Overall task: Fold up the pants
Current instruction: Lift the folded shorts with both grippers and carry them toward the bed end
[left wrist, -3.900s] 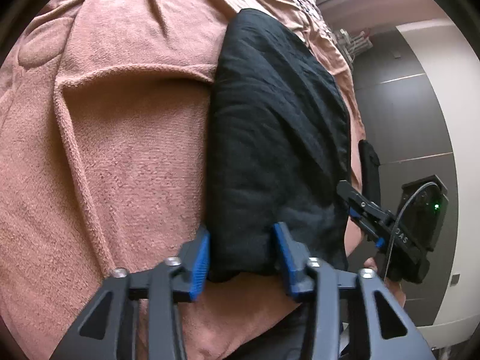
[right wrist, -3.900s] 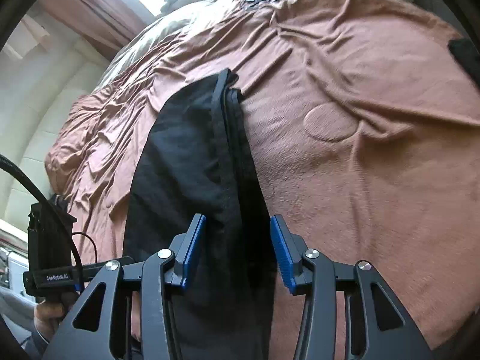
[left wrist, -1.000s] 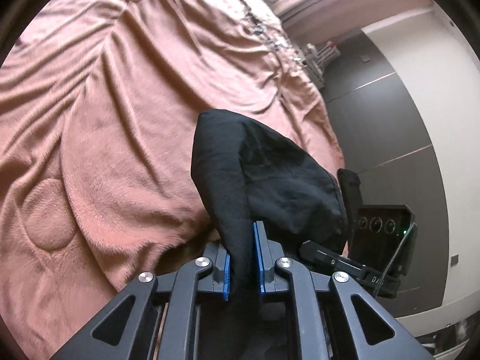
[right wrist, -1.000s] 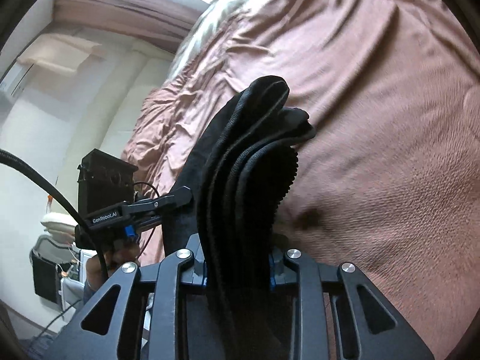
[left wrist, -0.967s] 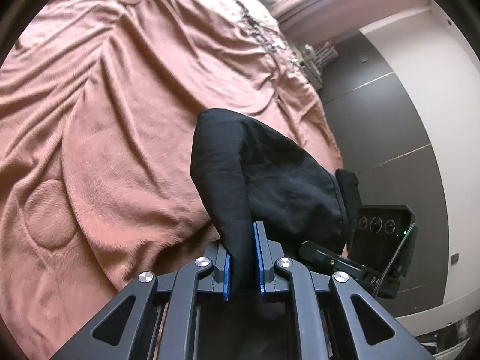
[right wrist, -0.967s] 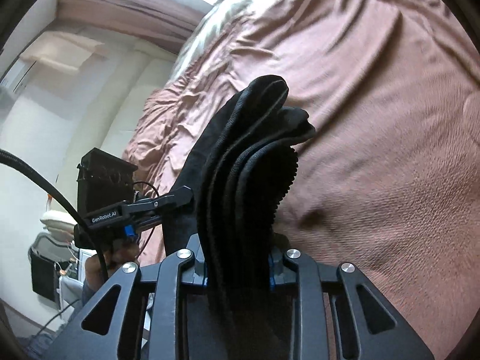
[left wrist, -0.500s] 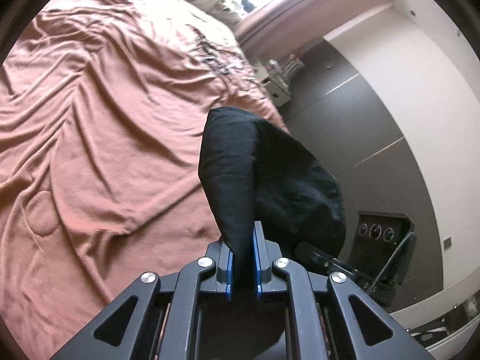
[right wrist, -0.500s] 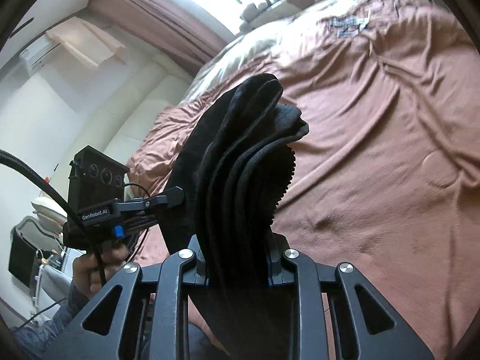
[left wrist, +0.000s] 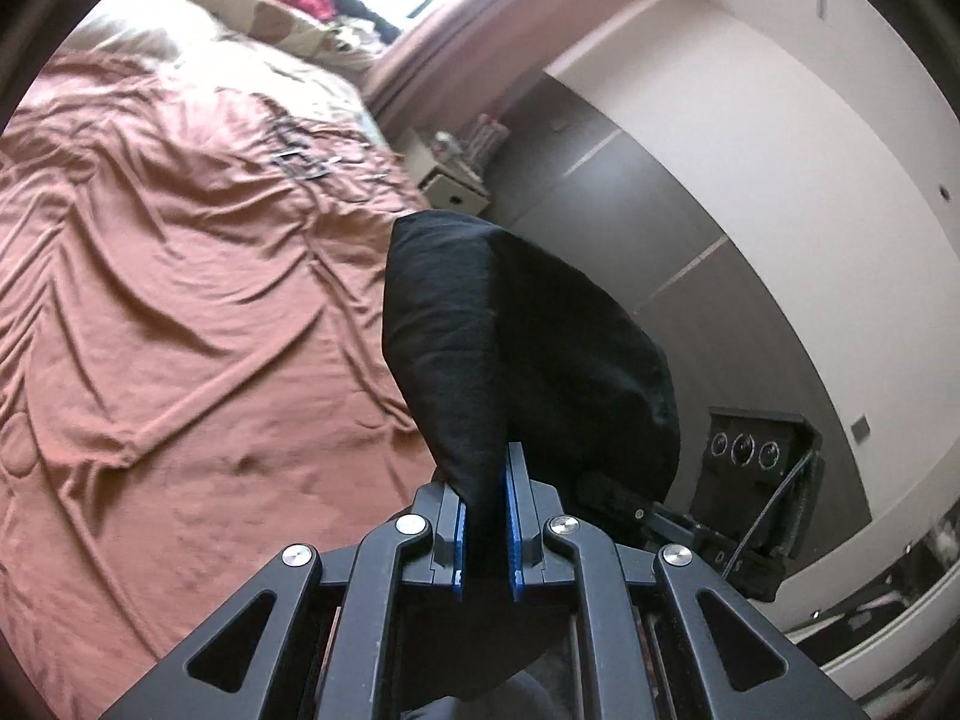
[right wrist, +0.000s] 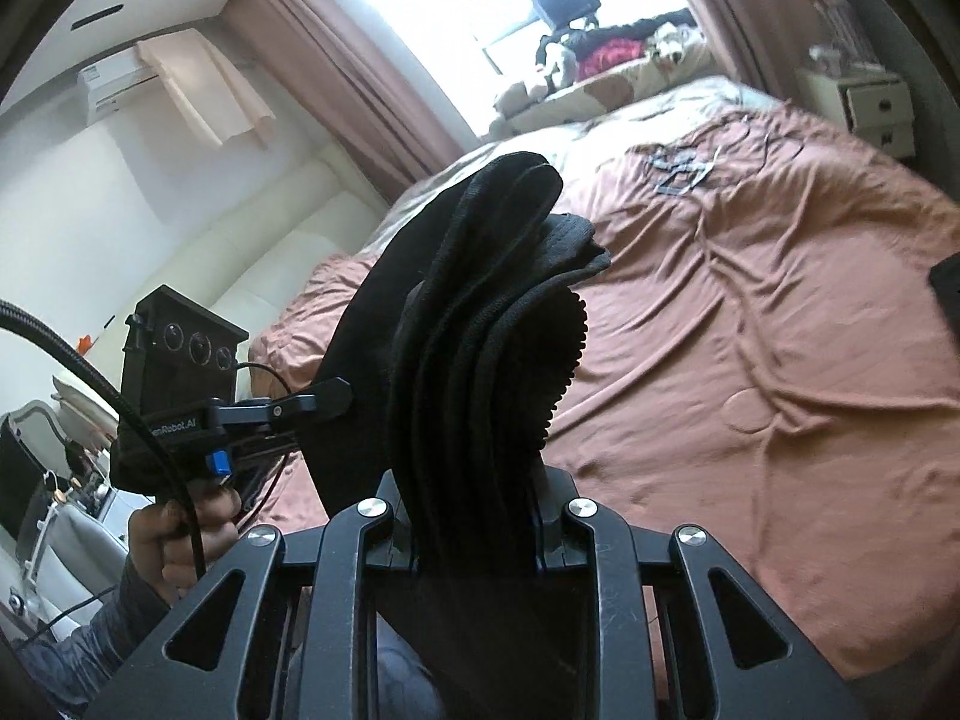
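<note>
The black pants (left wrist: 498, 348) hang lifted off the bed, pinched at both ends. My left gripper (left wrist: 487, 516) is shut on a thin fold of the cloth, blue pads (left wrist: 513, 516) pressed against it. In the right wrist view the pants (right wrist: 474, 324) rise as a thick bundle of several layers with a ribbed waistband edge, and my right gripper (right wrist: 474, 528) is shut on that bundle. The left gripper (right wrist: 312, 402) shows at the left of that view, held by a hand (right wrist: 180, 534), also clamped on the cloth. The right gripper's body (left wrist: 744, 480) shows behind the pants in the left wrist view.
A wide bed with a rumpled rust-brown cover (right wrist: 780, 312) lies below and ahead. Small dark items (right wrist: 678, 168) lie on it near the far end. A white bedside drawer unit (right wrist: 864, 108) stands far right, a cluttered window ledge (right wrist: 612, 60) behind, a dark wall panel (left wrist: 630, 210) beside the bed.
Both grippers have risen with the pants, lifting the cloth clear of the bed. More of the room, window and far end of the bed has come into view. Both grips stay unchanged.
</note>
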Demonstrator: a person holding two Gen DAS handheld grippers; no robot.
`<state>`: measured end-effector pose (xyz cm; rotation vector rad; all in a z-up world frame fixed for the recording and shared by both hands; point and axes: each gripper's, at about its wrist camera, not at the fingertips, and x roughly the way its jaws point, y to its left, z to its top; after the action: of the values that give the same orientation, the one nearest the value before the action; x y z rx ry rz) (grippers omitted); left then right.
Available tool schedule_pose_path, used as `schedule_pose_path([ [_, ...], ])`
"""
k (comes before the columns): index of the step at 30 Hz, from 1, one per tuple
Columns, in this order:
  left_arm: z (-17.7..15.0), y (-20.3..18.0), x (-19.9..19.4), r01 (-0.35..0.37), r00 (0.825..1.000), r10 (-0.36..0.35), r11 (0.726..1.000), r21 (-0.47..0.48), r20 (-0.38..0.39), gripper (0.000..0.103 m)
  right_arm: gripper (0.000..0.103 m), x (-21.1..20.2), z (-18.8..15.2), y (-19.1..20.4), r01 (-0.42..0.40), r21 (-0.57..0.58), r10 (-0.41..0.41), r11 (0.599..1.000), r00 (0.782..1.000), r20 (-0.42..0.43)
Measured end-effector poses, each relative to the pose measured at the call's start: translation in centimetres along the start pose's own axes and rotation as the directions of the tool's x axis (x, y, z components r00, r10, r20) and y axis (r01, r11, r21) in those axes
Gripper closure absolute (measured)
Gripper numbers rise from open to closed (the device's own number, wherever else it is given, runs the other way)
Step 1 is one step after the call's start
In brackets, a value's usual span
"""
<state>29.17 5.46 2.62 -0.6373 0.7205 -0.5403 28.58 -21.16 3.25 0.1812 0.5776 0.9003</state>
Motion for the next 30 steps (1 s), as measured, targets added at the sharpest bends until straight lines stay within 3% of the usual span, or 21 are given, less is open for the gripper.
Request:
schedule_pose_path([
  [14,-1.8,-9.7,7.1,0.043,0.998,-0.038,0.994,0.102,-0.054,0.093,0.082,-11.9,-2.4,-3.0,0.071,-0.045,-0.067,0.996,0.994,0.081],
  [30,-0.8,-16.9,17.0,0.14,0.984,-0.119,0.977,0.161,-0.13,0.093,0.082,-19.0,-1.2,-5.4,0.18,-0.078,-0.17,0.98,0.978,0.121],
])
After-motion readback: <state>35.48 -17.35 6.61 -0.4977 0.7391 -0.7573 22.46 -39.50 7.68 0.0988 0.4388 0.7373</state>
